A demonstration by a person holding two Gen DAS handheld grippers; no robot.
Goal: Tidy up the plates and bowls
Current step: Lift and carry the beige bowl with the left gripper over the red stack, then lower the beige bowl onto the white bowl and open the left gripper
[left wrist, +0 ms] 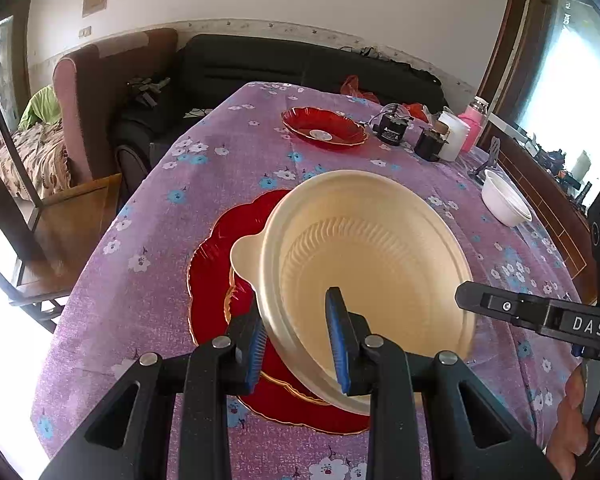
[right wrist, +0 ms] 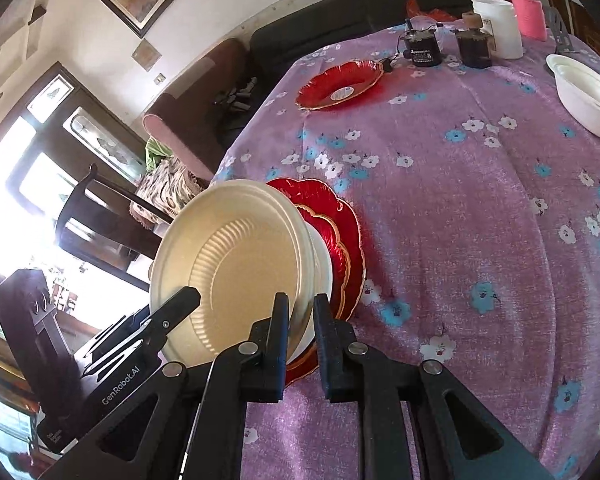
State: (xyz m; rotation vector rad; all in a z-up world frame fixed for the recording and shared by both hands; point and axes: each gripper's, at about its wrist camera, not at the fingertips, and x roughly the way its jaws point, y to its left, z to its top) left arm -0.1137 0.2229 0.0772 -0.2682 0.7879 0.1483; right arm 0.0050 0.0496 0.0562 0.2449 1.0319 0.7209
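Note:
A cream ribbed bowl (left wrist: 364, 256) (right wrist: 228, 256) tilts above a stack of red gold-rimmed plates (left wrist: 216, 276) (right wrist: 352, 240) on the purple flowered tablecloth. A cream tab sticks out under its rim. My left gripper (left wrist: 296, 344) is shut on the bowl's near rim, one blue pad (left wrist: 338, 340) inside and the other outside. My right gripper (right wrist: 302, 320) is shut on the opposite rim. Each gripper's finger shows at the bowl's edge in the other view. A single red plate (left wrist: 324, 126) (right wrist: 340, 84) lies farther back. A white bowl (left wrist: 504, 200) (right wrist: 584, 100) stands at the far right.
Two black devices (left wrist: 392, 128) (right wrist: 422, 50), a white jar (left wrist: 454, 136) (right wrist: 500, 28) and a pink bottle (left wrist: 474, 124) (right wrist: 528, 8) stand at the table's far end. A dark sofa (left wrist: 300, 64) and a wooden chair (left wrist: 16, 200) flank the table.

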